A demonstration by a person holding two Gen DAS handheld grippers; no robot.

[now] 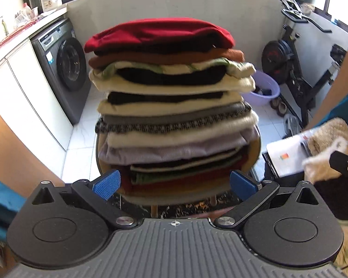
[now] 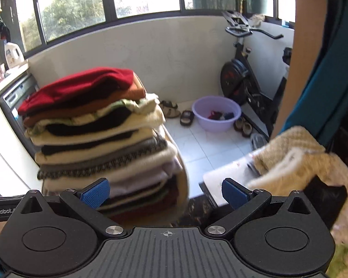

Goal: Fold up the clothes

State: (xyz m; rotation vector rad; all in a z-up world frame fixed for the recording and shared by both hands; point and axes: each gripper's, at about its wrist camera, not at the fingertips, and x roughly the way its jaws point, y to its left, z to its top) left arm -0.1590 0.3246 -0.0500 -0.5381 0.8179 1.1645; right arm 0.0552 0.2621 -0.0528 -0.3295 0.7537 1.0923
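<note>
a tall pile of folded clothes [image 1: 171, 106] stands right in front of the left tongs [image 1: 174, 183], on a round wooden seat [image 1: 255, 155] that peeks out at the bottom. a red top [image 1: 160, 34] lies on the very top. the left tongs are spread wide, one blue tip on each side of the low part of the pile, pinching nothing. the right tongs [image 2: 165, 193] are spread wide too and hold nothing. the pile is at their left and hides the washing machine [image 1: 62, 67]. a fluffy cream sweater [image 2: 290, 162] lies near on the right, over a white box [image 2: 227, 178]. far off on the floor are a purple tub [image 2: 217, 113], some shoes [image 2: 174, 111] and an exercise bike [image 2: 246, 74].
</note>
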